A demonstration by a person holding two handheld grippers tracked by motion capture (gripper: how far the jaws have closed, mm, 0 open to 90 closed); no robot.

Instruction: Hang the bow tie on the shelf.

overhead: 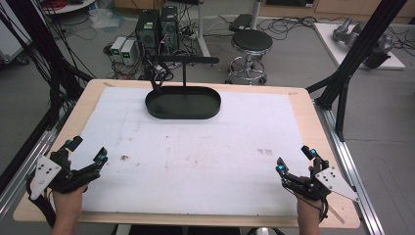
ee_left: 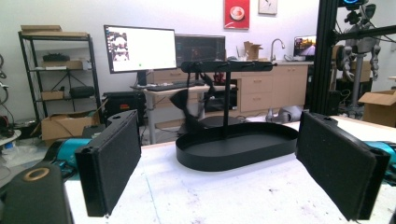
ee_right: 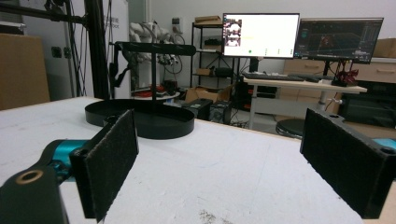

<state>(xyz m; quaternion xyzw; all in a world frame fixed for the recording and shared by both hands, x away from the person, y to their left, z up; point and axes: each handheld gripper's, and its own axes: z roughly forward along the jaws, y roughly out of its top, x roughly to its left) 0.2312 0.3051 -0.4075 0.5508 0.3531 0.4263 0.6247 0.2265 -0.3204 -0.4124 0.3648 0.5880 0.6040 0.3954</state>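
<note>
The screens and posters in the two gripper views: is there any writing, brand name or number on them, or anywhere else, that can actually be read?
None can be read.
White-lit computer monitor: window contents too blurred.
Dark second monitor: coloured graphics, no legible text.
Red wall poster: a round white picture, lettering too small.
Black oval metal tray with its hanger stand: no label visible.
White table mat: small dark marks, not legible.

The black oval metal tray with its upright T-shaped stand [overhead: 183, 103] sits on the white-covered wooden table [overhead: 195, 161], at the far edge's middle; a round black stool [overhead: 251, 43] stands behind it.
</note>
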